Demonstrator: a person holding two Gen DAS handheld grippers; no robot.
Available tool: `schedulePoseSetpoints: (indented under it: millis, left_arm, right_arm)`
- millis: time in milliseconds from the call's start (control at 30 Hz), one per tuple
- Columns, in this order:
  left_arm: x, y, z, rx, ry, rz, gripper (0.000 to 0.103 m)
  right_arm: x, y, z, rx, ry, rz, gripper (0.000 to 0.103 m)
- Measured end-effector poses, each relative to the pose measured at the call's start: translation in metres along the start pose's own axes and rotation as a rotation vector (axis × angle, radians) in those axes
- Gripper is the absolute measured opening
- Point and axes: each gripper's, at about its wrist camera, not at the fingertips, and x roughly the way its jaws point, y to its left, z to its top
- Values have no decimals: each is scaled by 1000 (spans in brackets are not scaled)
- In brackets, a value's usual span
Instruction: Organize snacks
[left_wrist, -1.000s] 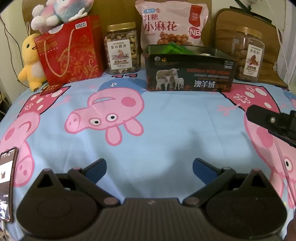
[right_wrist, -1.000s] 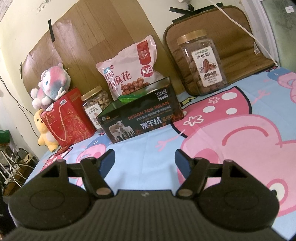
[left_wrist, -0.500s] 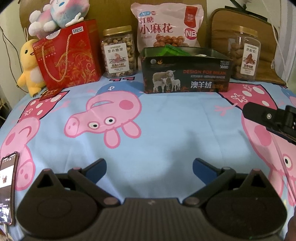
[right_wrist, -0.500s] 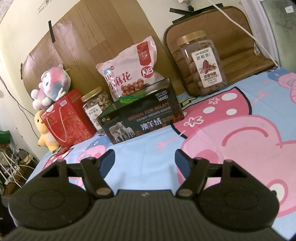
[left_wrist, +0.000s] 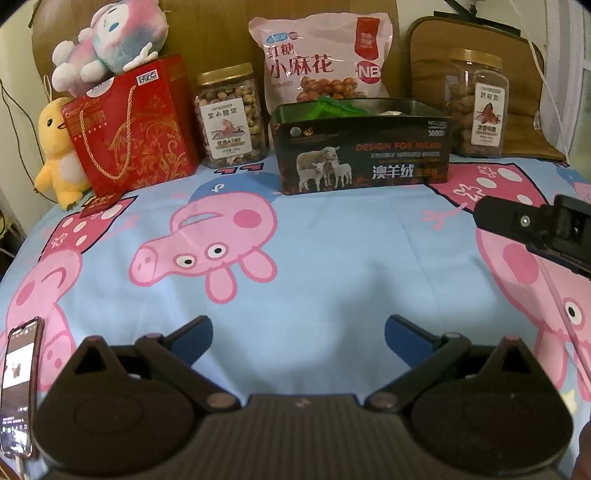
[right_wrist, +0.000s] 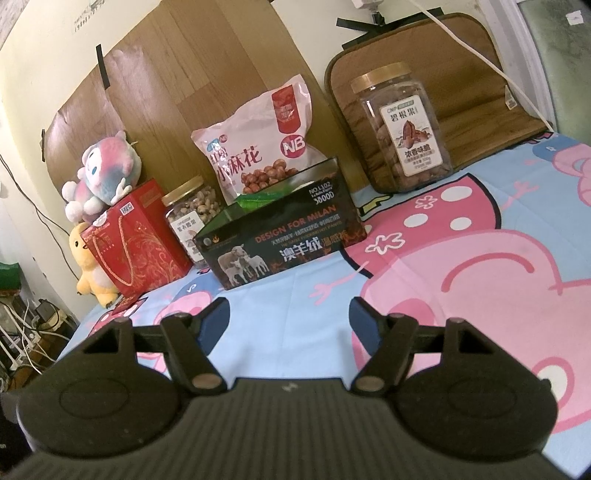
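A black open tin box (left_wrist: 364, 151) (right_wrist: 280, 243) with sheep on its side stands at the back of the bed, green packets showing inside. Behind it leans a pink snack bag (left_wrist: 321, 62) (right_wrist: 258, 147). A nut jar (left_wrist: 231, 116) (right_wrist: 188, 221) stands left of the box, a second jar (left_wrist: 476, 103) (right_wrist: 400, 129) to its right. A red gift bag (left_wrist: 133, 129) (right_wrist: 136, 243) sits further left. My left gripper (left_wrist: 298, 334) is open over bare sheet, nothing between its fingers. My right gripper (right_wrist: 289, 314) is open too, well short of the box; part of it shows at the left view's right edge.
The bed is covered by a blue sheet (left_wrist: 332, 266) with pink pig prints. A pink plush (left_wrist: 110, 40) lies on the gift bag, a yellow duck plush (left_wrist: 59, 147) beside it. A phone (left_wrist: 20, 387) lies at the left edge. A brown cushion (right_wrist: 443, 74) leans behind the right jar.
The left wrist view has tilted slightly, so the back row of snacks sits a little lower and more level in it. The right view is unchanged; both grippers stay open.
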Motion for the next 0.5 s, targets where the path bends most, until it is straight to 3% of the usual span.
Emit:
schedulePoseSetpoints:
  millis: [500]
  left_arm:
    - [-3,-5,-1,25,-15,4,103]
  right_arm:
    - [-1,0,0,0,-6,1,74]
